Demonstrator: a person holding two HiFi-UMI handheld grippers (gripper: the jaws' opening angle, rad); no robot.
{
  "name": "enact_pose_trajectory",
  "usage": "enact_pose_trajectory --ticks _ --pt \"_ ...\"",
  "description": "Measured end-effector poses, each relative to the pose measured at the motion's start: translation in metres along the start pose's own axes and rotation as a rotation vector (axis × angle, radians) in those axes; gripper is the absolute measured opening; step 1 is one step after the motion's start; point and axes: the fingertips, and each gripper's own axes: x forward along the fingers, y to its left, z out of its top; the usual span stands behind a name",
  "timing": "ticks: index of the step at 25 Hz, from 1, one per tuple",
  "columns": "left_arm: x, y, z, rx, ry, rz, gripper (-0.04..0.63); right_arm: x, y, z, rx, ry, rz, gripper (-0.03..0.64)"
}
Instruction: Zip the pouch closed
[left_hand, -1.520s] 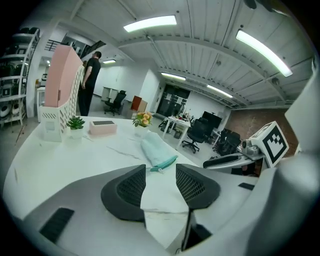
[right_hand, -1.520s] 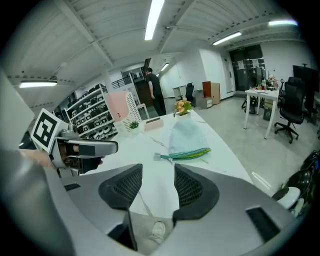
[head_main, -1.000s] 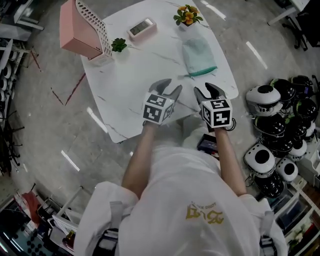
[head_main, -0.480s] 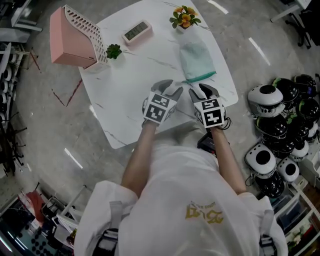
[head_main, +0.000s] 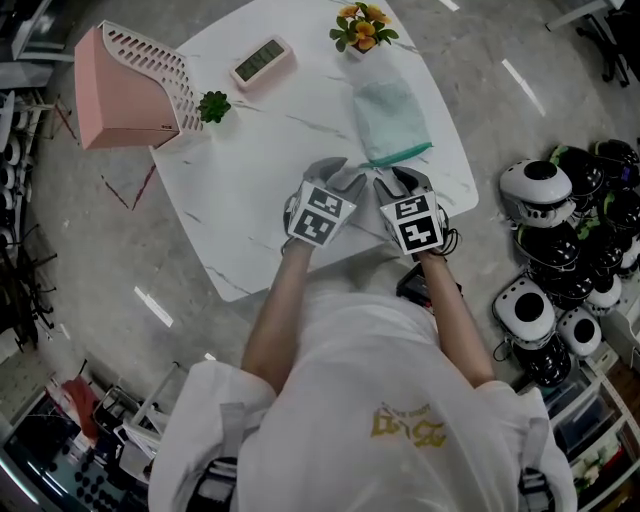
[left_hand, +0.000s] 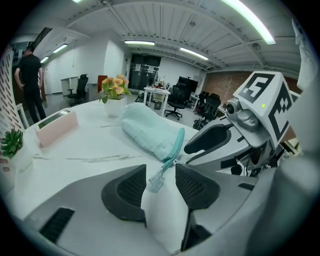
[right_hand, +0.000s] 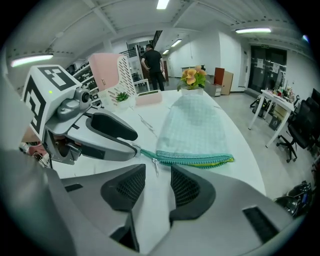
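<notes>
A mint-green pouch (head_main: 388, 116) lies on the white table (head_main: 250, 180), its teal zipper edge (head_main: 400, 154) facing me. My left gripper (head_main: 338, 180) stands open at the zipper's left end. The clear zipper tail (left_hand: 156, 178) lies between the left gripper's (left_hand: 161, 175) pads, not pinched. My right gripper (head_main: 402, 184) sits just right of it with its jaws closing. The small metal zipper pull (right_hand: 154, 164) hangs between the right gripper's (right_hand: 157, 175) tips, untouched. The zipper teeth (right_hand: 195, 160) show a yellow lining at the far right end.
A pink slotted rack (head_main: 125, 85), a small green plant (head_main: 213, 105), a pink clock (head_main: 262, 60) and a flower pot (head_main: 360, 28) stand along the table's far side. Black-and-white helmets (head_main: 560, 260) lie heaped on the floor at the right. A person (right_hand: 152, 62) stands far off.
Both grippers have dropped toward the table and moved closer together, ending at the pouch's zipper edge.
</notes>
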Motion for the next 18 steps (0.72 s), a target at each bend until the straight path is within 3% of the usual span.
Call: enact_pose_trajectory --ticks 18 --pt "0.022 -0.007 -0.003 0.192 0.073 -0.017 0.160 0.014 -0.001 -0.002 -0.101 0.004 -0.034 0.126"
